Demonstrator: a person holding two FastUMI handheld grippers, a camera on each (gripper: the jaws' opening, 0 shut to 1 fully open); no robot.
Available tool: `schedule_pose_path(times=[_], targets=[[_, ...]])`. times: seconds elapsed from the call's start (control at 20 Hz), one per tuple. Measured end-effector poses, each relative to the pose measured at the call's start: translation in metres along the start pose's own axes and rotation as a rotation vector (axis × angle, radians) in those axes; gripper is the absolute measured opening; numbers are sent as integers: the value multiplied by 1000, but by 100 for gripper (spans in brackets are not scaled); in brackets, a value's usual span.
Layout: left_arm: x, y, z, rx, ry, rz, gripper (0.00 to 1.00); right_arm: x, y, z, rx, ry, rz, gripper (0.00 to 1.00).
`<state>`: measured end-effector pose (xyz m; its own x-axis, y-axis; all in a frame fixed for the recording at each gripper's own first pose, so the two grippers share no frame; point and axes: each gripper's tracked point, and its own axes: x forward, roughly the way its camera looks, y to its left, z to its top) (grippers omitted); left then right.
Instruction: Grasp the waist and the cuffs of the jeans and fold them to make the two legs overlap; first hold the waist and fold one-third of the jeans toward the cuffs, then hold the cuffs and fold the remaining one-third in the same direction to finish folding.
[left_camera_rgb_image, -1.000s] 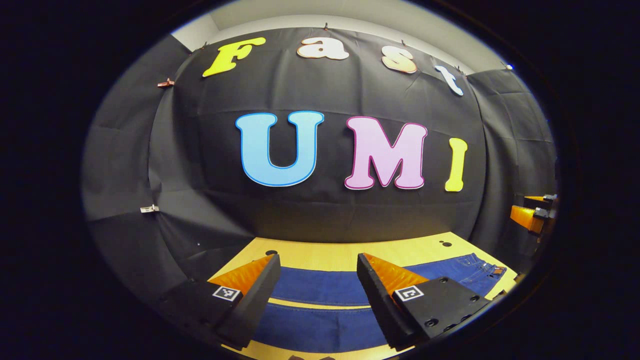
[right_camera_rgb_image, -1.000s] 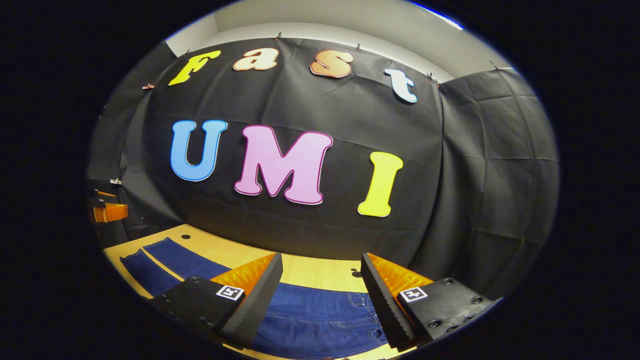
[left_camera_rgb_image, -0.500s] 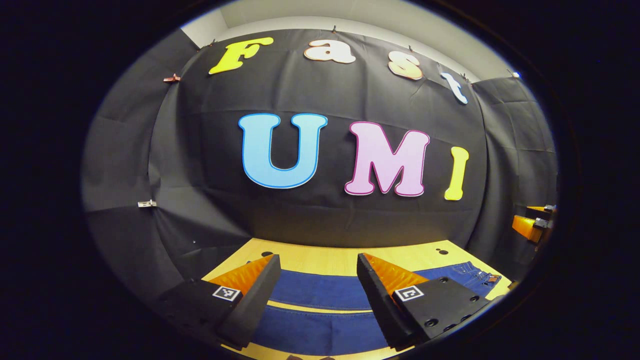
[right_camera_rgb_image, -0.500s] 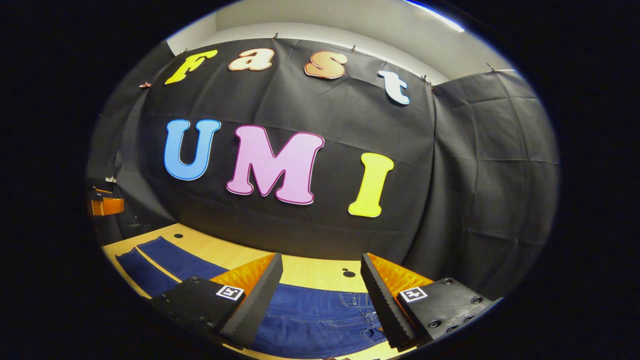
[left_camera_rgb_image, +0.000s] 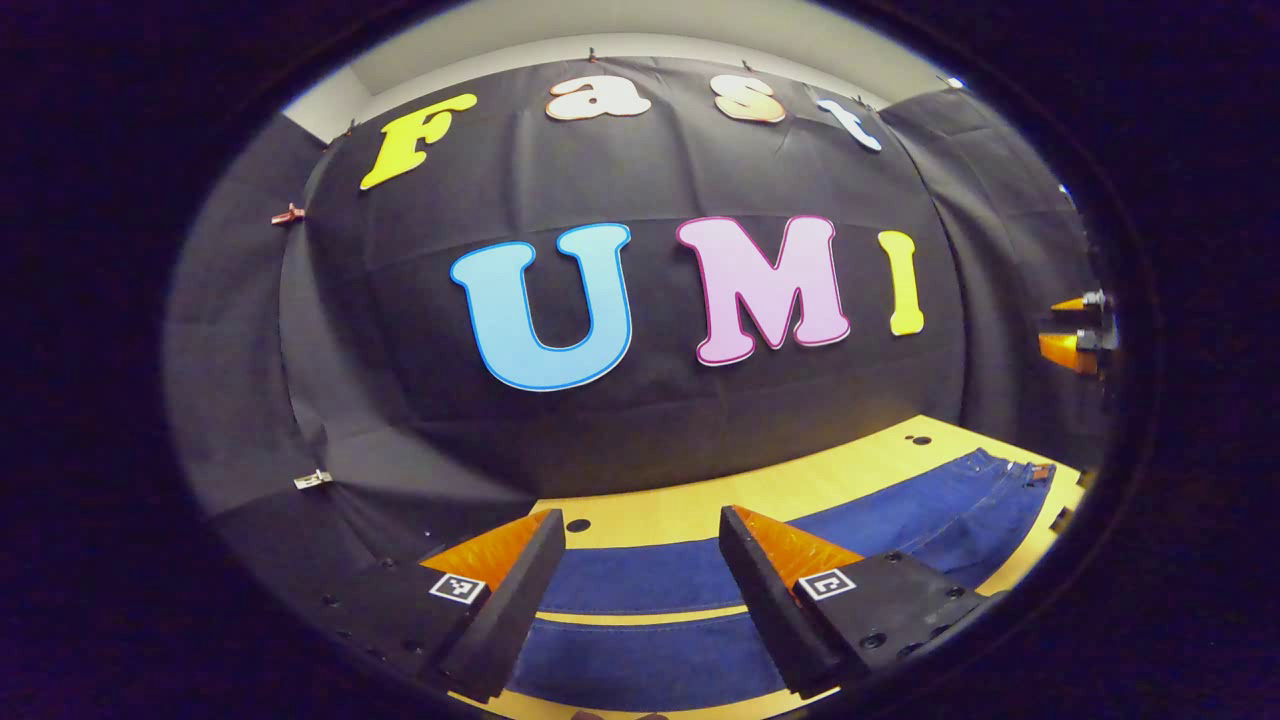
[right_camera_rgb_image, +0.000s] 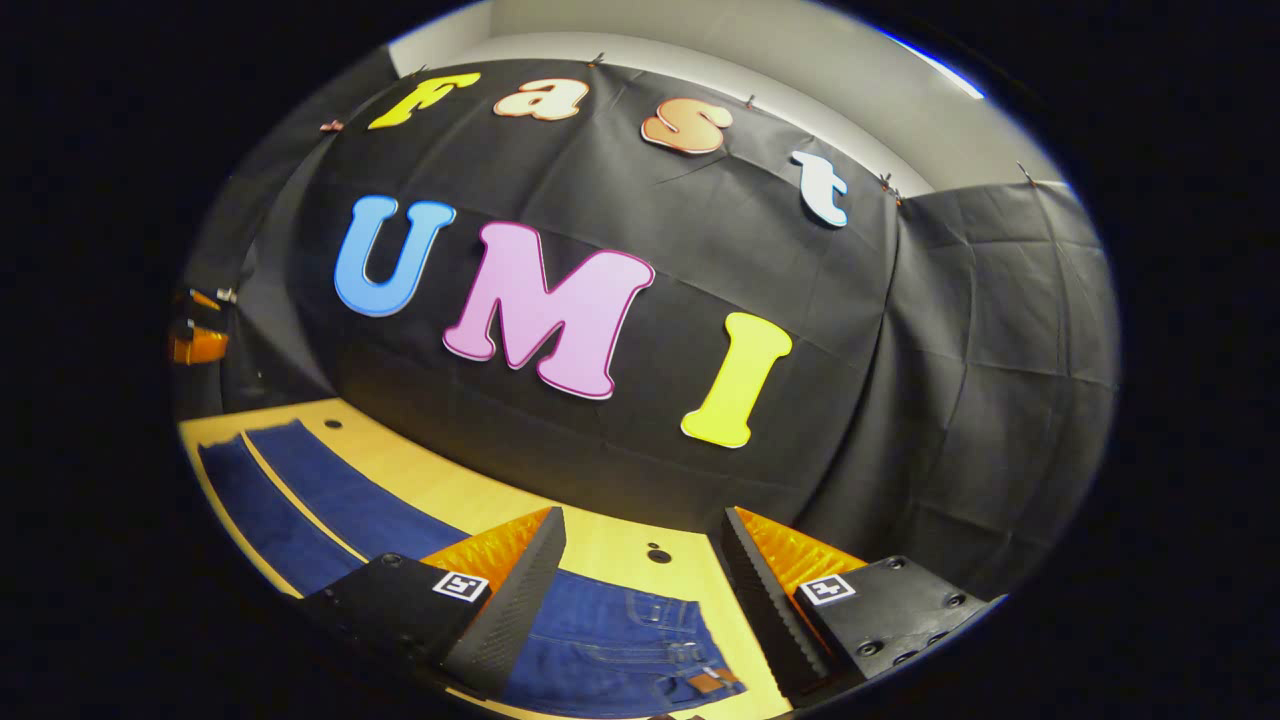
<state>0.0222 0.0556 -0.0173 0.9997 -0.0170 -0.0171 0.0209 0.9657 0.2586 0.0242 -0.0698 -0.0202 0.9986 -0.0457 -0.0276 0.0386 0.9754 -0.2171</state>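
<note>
Dark blue jeans (left_camera_rgb_image: 640, 590) lie flat on the wooden table (left_camera_rgb_image: 700, 505), the two legs side by side with a thin strip of wood between them. In the left gripper view my left gripper (left_camera_rgb_image: 640, 530) hovers open above the leg end, and the waist (left_camera_rgb_image: 1000, 480) lies far to the right. In the right gripper view my right gripper (right_camera_rgb_image: 640, 530) hangs open above the waist (right_camera_rgb_image: 640, 640), with its belt loops and leather patch below the fingers. The legs (right_camera_rgb_image: 300, 490) stretch away to the left. Neither gripper touches the cloth.
The other gripper (left_camera_rgb_image: 1075, 335) shows at the right edge of the left gripper view, and at the left edge (right_camera_rgb_image: 195, 335) of the right gripper view. Small dark holes (right_camera_rgb_image: 658, 555) dot the tabletop. The black cloth wall stands close behind the table's far edge.
Both views have tilted: the left gripper has rolled and swung so the waist sits higher at right; the right gripper has rolled the other way, closer over the waistband. Both stay open.
</note>
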Motion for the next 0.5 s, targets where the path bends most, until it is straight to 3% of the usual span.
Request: schedule_pose_path(times=[0.15,0.5], targets=[[7,21,-35,110,73,-20,98,4,-1,-21,-50,43,38,96],[5,65,-152,401,321,-110,98,-1,-49,-89,-303,169,21,96]])
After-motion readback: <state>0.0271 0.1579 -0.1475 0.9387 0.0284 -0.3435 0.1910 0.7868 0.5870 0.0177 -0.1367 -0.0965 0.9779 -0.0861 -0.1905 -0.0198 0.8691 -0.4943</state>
